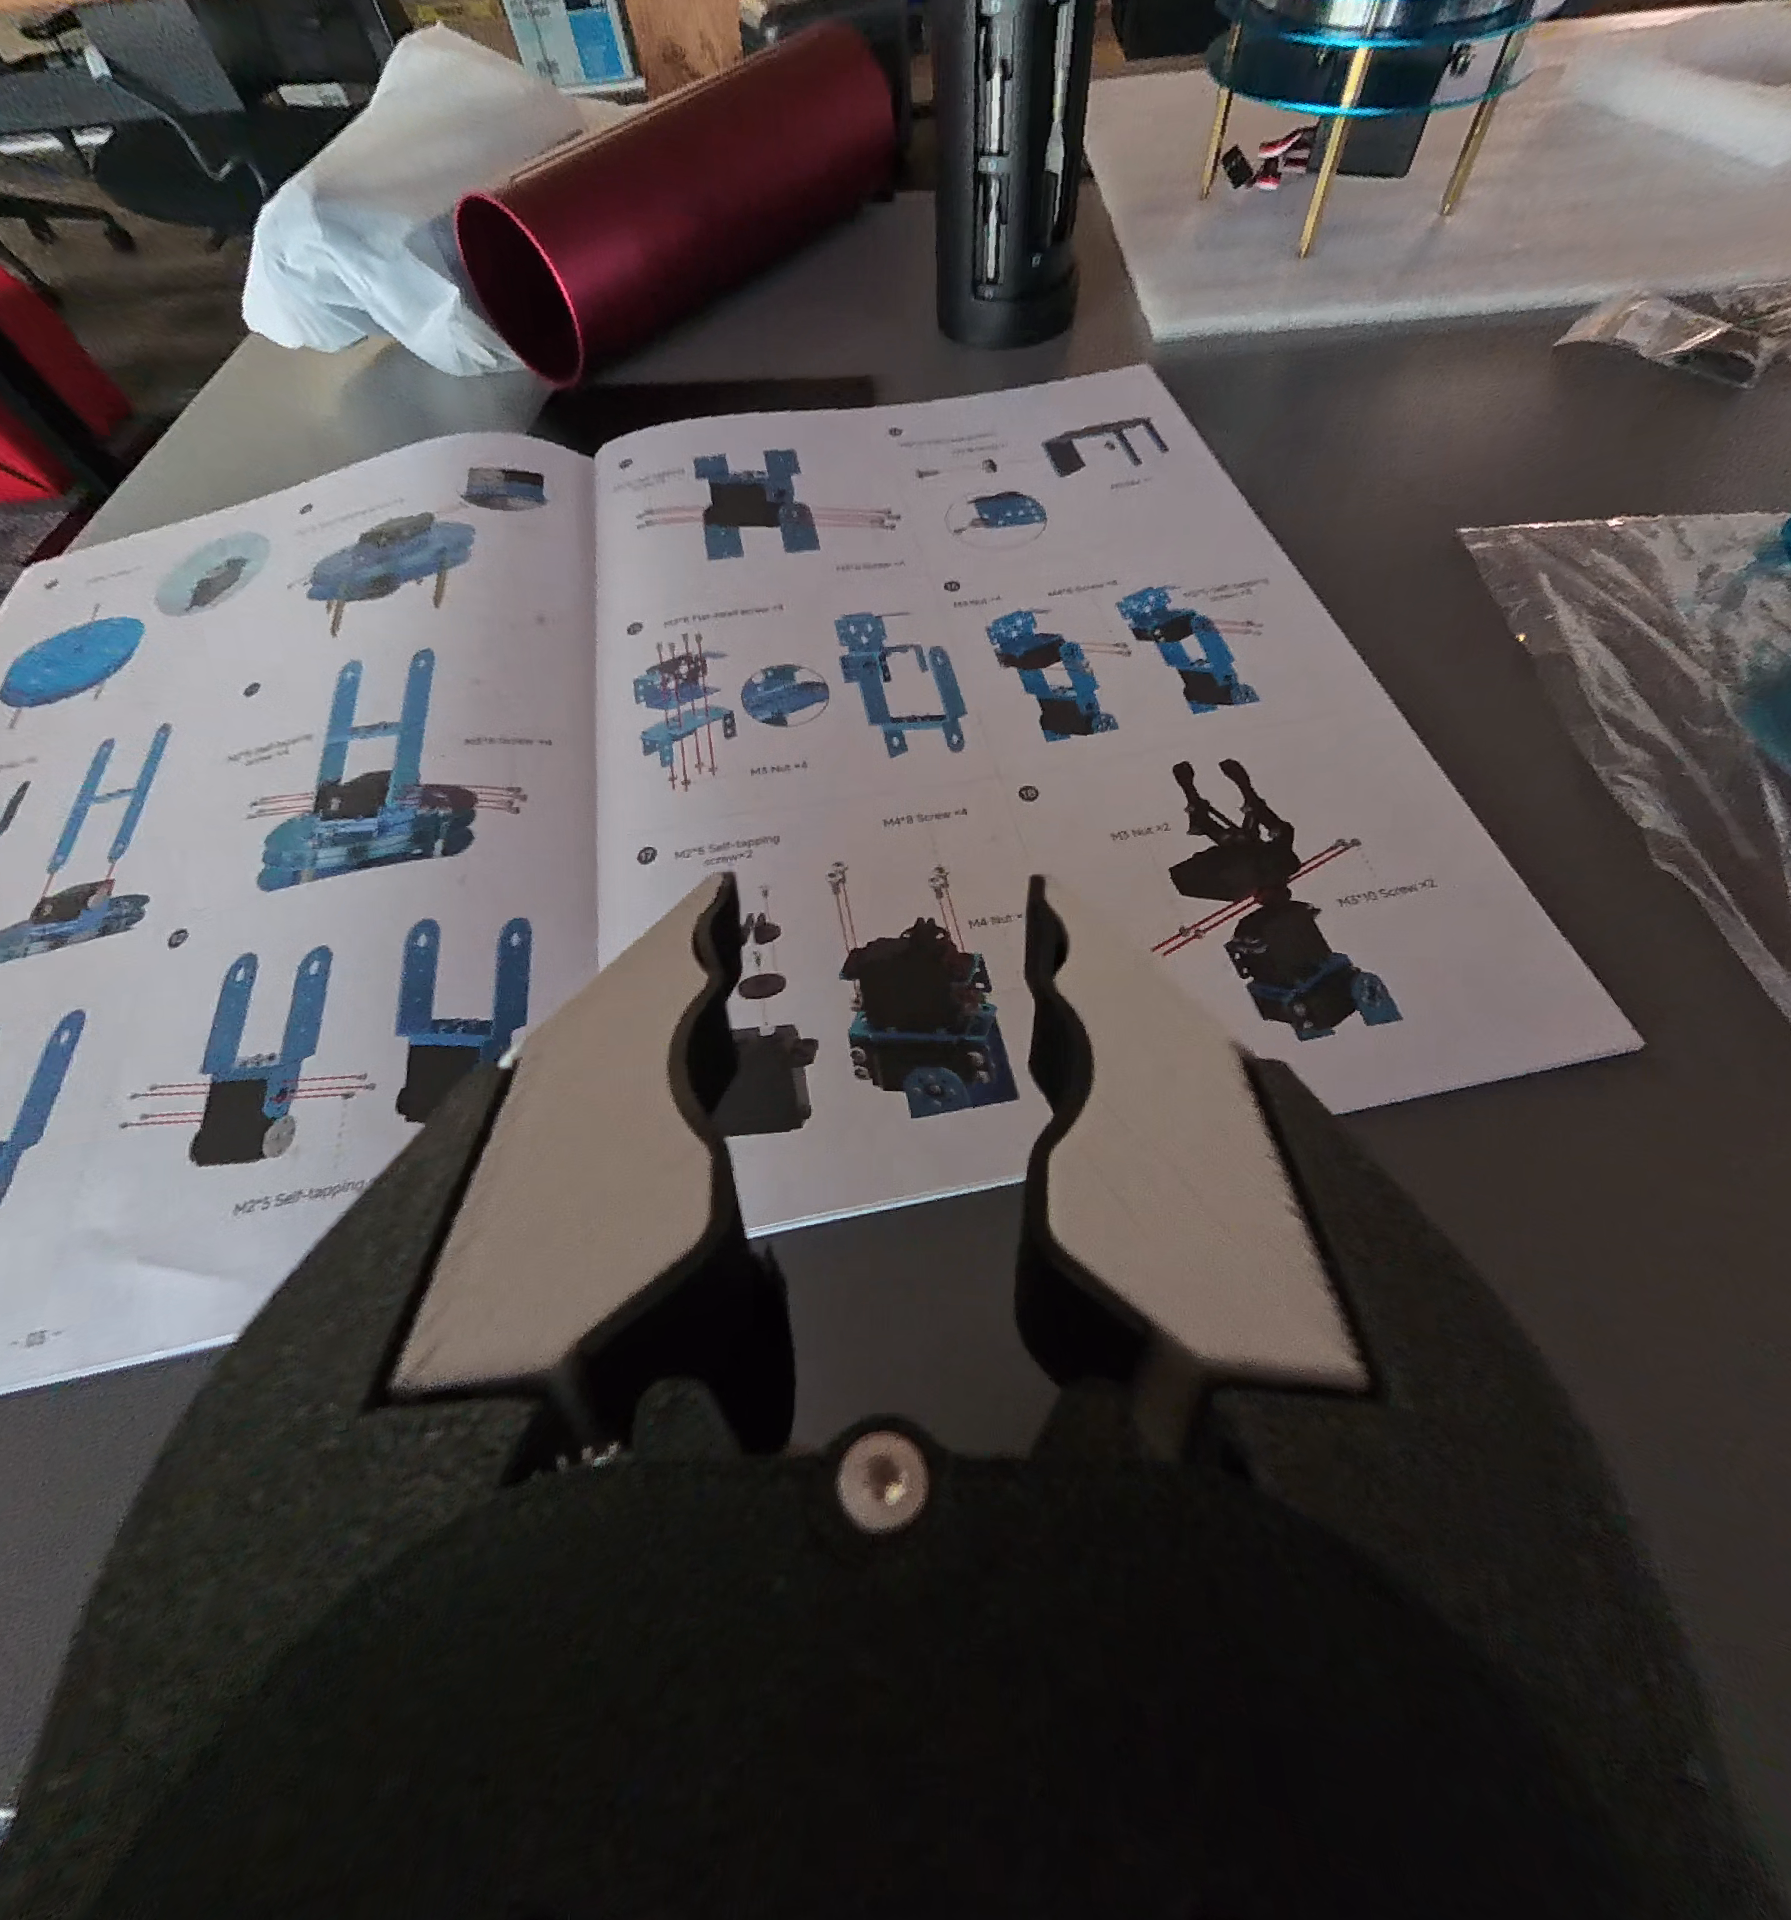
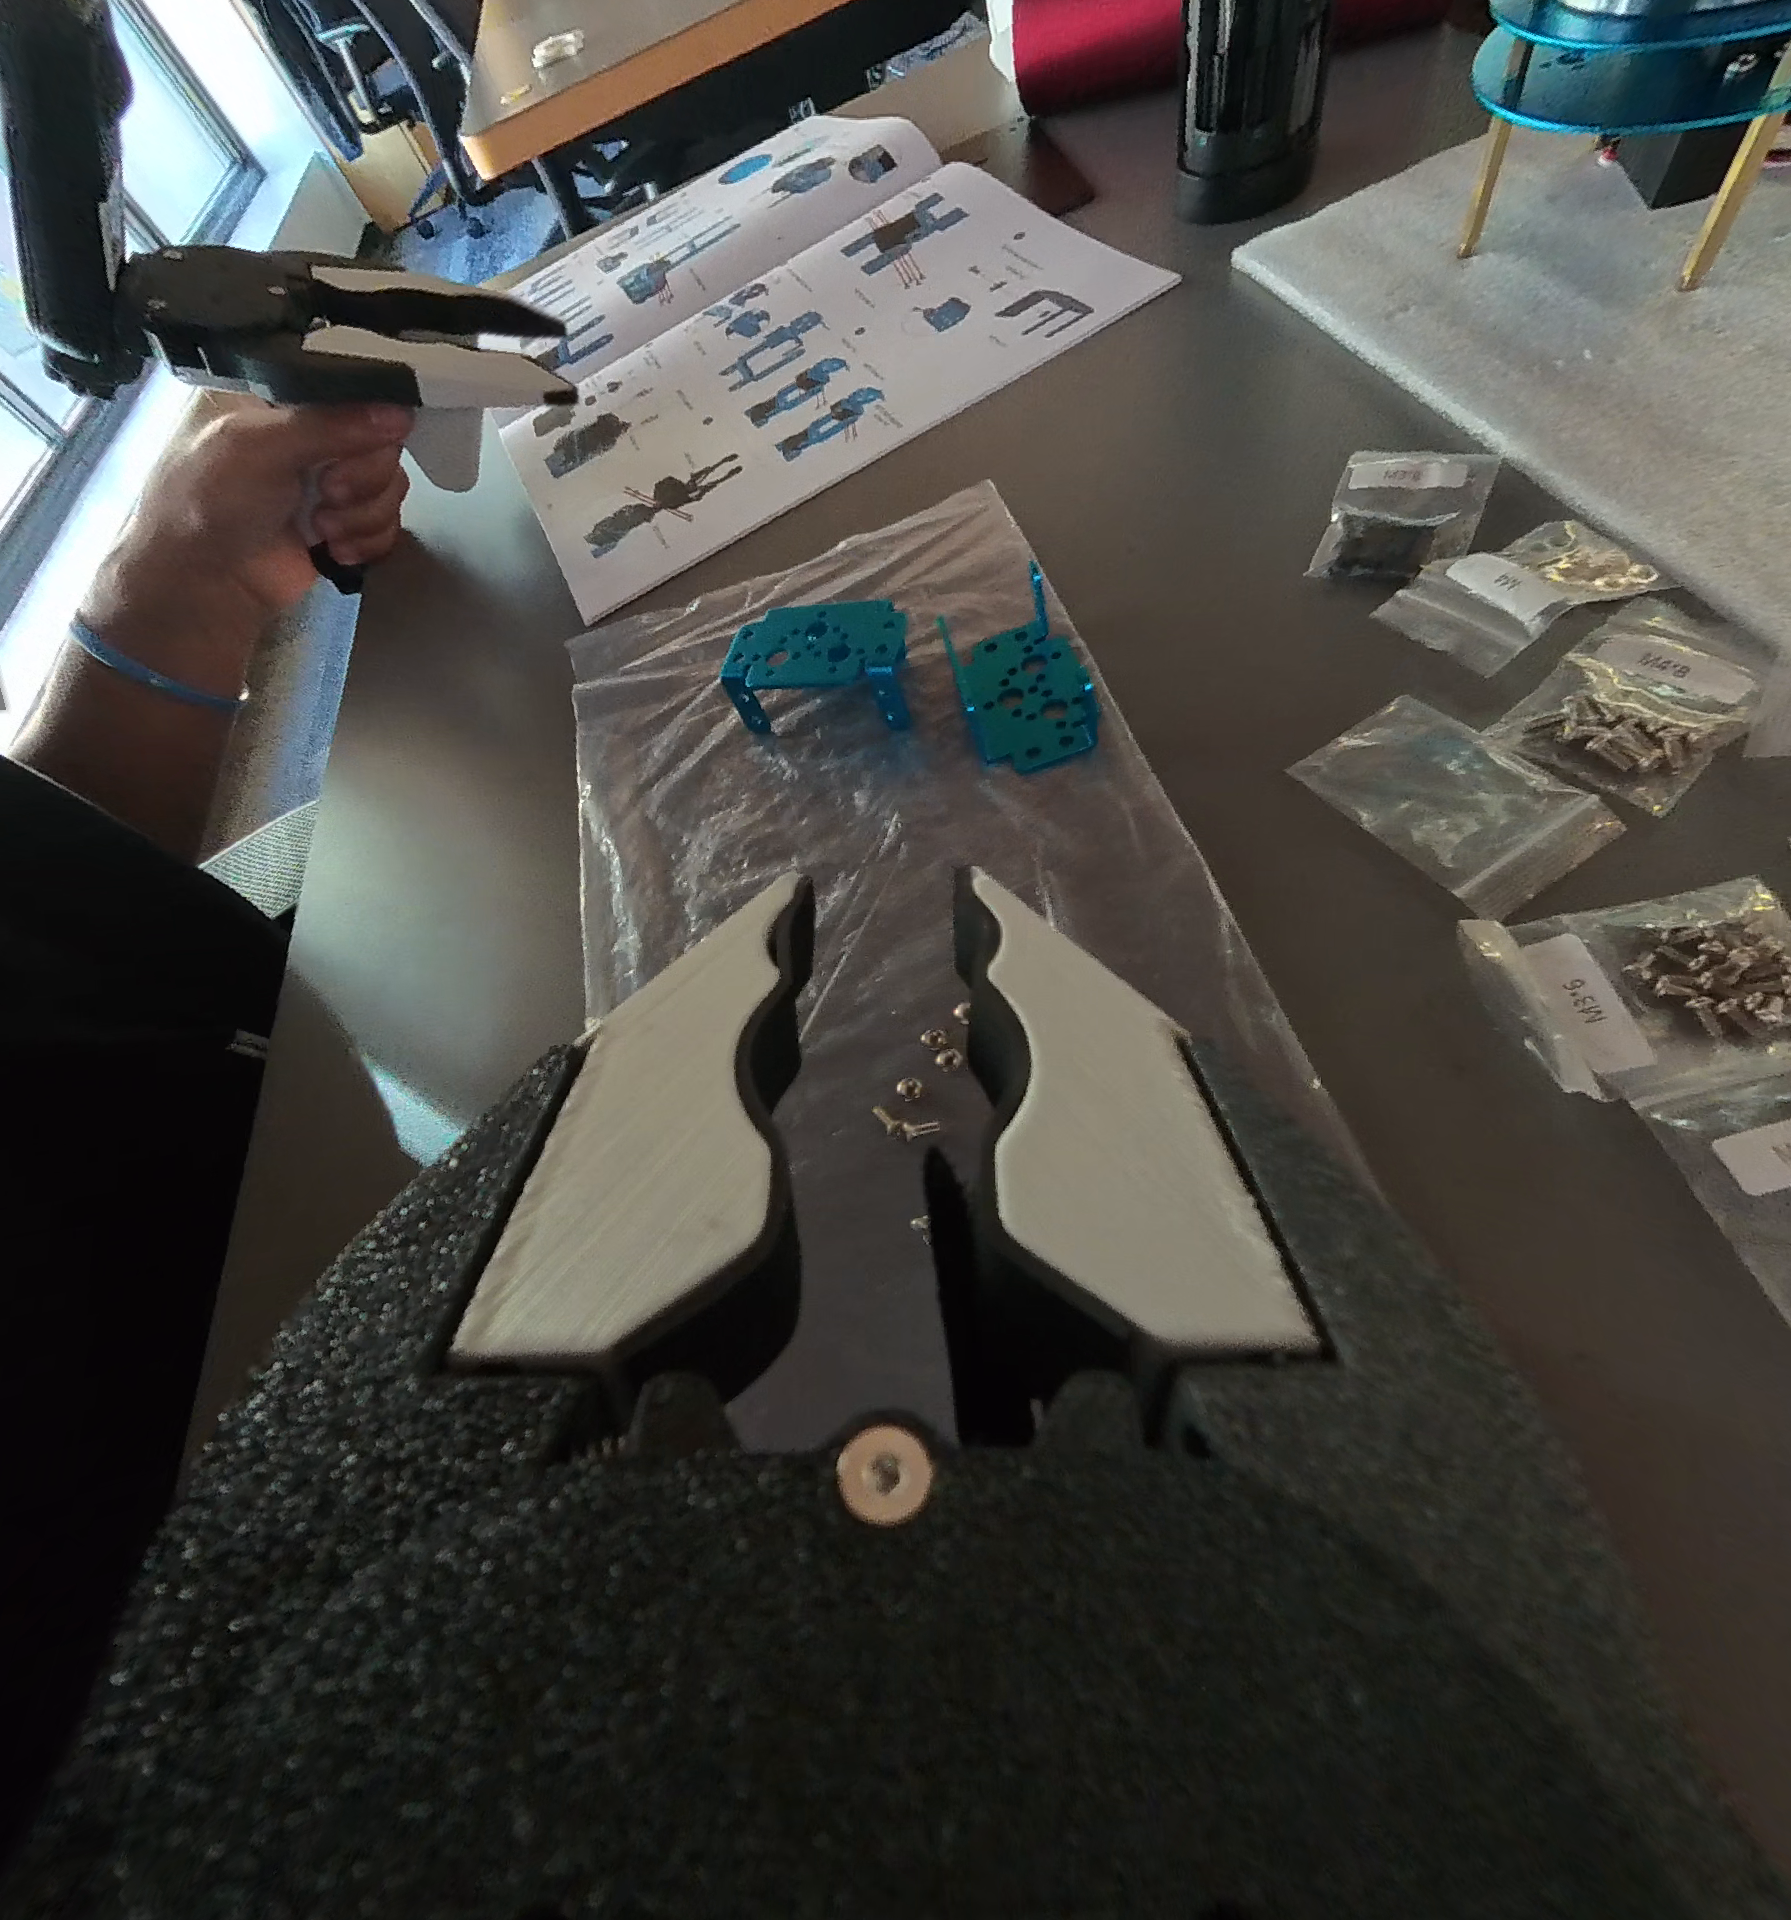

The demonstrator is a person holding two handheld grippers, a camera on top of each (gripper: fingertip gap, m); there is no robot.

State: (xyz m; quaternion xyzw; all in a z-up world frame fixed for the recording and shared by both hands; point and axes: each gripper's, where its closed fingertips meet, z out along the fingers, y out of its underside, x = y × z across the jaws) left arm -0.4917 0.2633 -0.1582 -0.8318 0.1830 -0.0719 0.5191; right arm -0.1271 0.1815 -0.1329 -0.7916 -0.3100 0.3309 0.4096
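In the left wrist view, the left gripper (image 1: 878,894) hangs released and empty above the open booklet (image 1: 600,790) at frame centre. In the right wrist view, the right gripper (image 2: 883,894), released and empty, hovers over a plastic sheet (image 2: 870,821); two blue brackets (image 2: 818,665) lie above centre, small screws (image 2: 912,1101) between its fingers.

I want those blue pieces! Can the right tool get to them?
Probably yes. The right tool is open and points at the two blue brackets on the plastic sheet; nothing stands between. Only tiny screws lie under it.
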